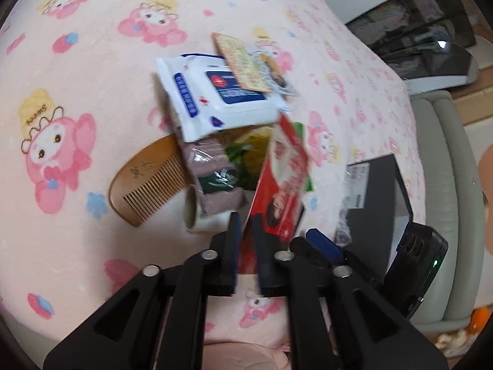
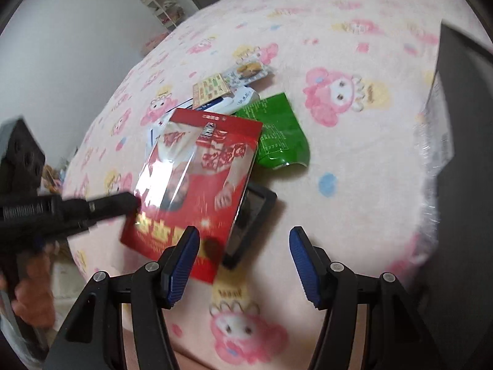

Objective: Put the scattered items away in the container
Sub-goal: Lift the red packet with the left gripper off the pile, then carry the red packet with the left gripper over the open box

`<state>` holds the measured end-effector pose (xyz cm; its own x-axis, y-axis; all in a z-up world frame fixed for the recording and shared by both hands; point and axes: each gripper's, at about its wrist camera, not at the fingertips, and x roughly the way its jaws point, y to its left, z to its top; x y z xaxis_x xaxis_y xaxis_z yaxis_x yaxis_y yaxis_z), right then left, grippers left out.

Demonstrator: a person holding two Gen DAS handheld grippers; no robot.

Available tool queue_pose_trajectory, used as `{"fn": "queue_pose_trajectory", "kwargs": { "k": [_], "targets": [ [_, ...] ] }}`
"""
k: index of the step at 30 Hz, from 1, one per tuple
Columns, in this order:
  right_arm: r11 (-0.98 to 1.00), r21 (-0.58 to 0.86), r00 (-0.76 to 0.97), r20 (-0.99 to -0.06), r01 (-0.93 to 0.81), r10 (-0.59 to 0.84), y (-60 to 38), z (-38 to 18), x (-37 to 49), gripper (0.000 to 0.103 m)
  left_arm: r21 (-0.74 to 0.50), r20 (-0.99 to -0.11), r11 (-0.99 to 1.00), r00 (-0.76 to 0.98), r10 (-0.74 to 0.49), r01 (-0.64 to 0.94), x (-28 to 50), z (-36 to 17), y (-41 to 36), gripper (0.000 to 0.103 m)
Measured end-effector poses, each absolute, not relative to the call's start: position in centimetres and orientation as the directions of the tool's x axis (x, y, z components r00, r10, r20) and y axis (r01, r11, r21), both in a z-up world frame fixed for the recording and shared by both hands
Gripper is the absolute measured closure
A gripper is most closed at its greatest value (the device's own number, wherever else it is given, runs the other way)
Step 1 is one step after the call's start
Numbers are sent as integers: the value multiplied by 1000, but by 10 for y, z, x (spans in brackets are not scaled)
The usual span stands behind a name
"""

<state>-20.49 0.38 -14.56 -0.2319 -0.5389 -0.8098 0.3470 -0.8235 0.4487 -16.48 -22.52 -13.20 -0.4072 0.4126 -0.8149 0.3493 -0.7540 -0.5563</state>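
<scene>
My left gripper (image 1: 246, 246) is shut on the edge of a red packet (image 1: 280, 185) and holds it up on edge above the pink bed cover; it also shows in the right wrist view (image 2: 197, 182), with the left gripper (image 2: 132, 203) pinching its left side. Behind it lie a white and blue wipes pack (image 1: 215, 92), a wooden comb (image 1: 144, 182), a folded mauve cloth (image 1: 212, 175), a green packet (image 2: 277, 132) and a small card packet (image 2: 212, 89). A dark box (image 1: 376, 203) stands at the right. My right gripper (image 2: 243, 262) is open and empty, just right of the red packet.
A small black tray-like object (image 2: 252, 225) lies under the red packet. The dark box's wall (image 2: 462, 154) fills the right edge of the right wrist view. The bed's edge and a grey frame (image 1: 446, 185) run along the right. A printer-like device (image 1: 409, 24) sits beyond.
</scene>
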Motion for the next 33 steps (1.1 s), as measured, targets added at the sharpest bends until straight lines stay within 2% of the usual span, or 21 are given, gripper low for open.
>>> {"fn": "queue_pose_trajectory", "kwargs": {
  "k": [1, 7, 16, 18, 20, 23, 27, 33],
  "targets": [
    [-817, 469, -219, -804, 336, -552, 4, -148, -208, 46, -562, -811, -749, -413, 415, 351, -168, -133, -226, 72],
    [-795, 508, -204, -784, 333, -587, 1, -153, -215, 46, -548, -814, -772, -418, 403, 324, -193, -136, -221, 72],
    [-771, 547, -206, -754, 326, -623, 4, -160, -222, 46, -589, -777, -778, -419, 470, 219, -190, -128, -201, 72],
    [-767, 551, -210, -749, 330, -628, 5, -160, -222, 43, -566, -799, -792, -390, 458, 228, -195, -135, -195, 75],
    [-763, 554, -213, -744, 333, -633, 5, -160, -222, 43, -565, -806, -788, -368, 464, 244, -200, -143, -192, 84],
    [-757, 559, -218, -736, 338, -640, 7, -160, -222, 49, -573, -803, -779, -364, 473, 253, -199, -149, -193, 89],
    [-745, 569, -244, -712, 349, -658, 14, -154, -219, 58, -599, -772, -773, -407, 487, 210, -192, -138, -191, 92],
    [-720, 579, -296, -661, 382, -689, 29, -118, -206, 59, -638, -669, -769, -524, 526, 42, -166, -95, -180, 93]
  ]
}}
